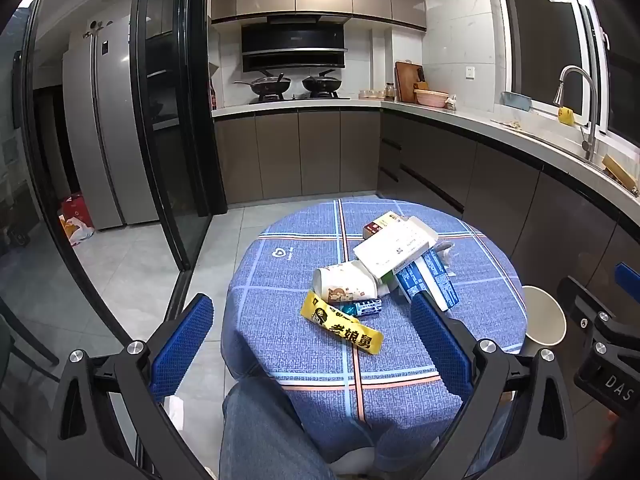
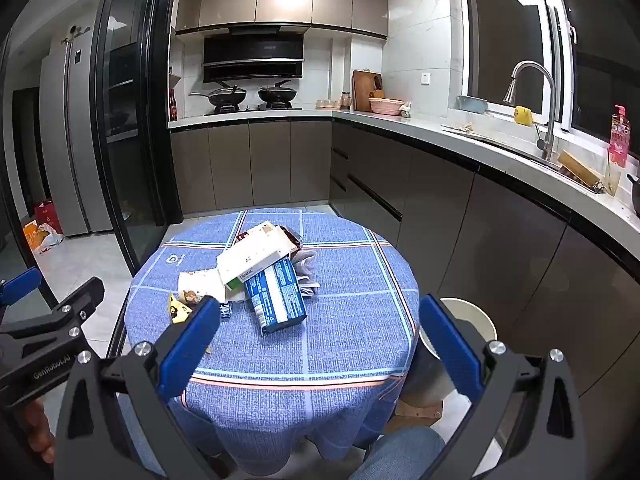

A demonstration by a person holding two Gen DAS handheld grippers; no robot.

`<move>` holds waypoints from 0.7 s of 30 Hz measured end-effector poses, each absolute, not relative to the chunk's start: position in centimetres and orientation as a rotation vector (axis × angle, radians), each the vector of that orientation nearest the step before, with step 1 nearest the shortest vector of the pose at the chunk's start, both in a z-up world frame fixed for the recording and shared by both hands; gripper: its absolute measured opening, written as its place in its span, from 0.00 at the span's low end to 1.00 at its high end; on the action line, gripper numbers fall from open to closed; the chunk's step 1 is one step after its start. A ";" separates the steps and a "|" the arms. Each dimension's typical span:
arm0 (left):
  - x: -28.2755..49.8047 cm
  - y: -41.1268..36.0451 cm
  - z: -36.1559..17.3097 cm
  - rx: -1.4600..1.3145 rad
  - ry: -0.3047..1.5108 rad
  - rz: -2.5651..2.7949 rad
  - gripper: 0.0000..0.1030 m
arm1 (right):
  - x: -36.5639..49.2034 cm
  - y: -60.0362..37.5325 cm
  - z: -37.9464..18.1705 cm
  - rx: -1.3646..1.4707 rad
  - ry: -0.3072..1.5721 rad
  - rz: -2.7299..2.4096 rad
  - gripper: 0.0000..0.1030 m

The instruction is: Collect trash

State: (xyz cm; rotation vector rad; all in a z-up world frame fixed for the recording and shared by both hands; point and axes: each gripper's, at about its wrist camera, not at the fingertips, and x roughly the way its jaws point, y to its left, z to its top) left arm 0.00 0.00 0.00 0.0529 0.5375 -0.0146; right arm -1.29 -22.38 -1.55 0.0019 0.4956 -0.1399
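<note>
Both tongs, left [image 1: 312,344] and right [image 2: 320,336], gape wide and empty; trash pile [image 1: 384,272] sits mid-frame on the surface [image 1: 280,280], so take the yellow wrapper [image 1: 342,327] first, bin [image 1: 544,316] lower right.

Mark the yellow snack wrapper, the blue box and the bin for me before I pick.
yellow snack wrapper [image 1: 341,328]: left wrist view, middle of its printed face.
blue box [image 2: 276,295]: right wrist view, centre of its top panel.
bin [image 1: 545,314]: left wrist view, inner wall below the rim.

Bright ceiling glare (cabinets), sharp, fisheye-warped edges
</note>
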 end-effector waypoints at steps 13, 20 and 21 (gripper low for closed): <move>0.0 0.0 0.0 0.048 0.540 -0.016 0.92 | -1.3 -22.4 -1.6 0.008 0.494 -0.138 0.97; 0.0 0.0 0.0 0.046 0.538 -0.016 0.92 | -1.3 -22.3 -1.5 0.009 0.493 -0.138 0.97; 0.0 0.0 0.0 0.047 0.538 -0.016 0.92 | -1.3 -22.3 -1.5 0.009 0.493 -0.138 0.97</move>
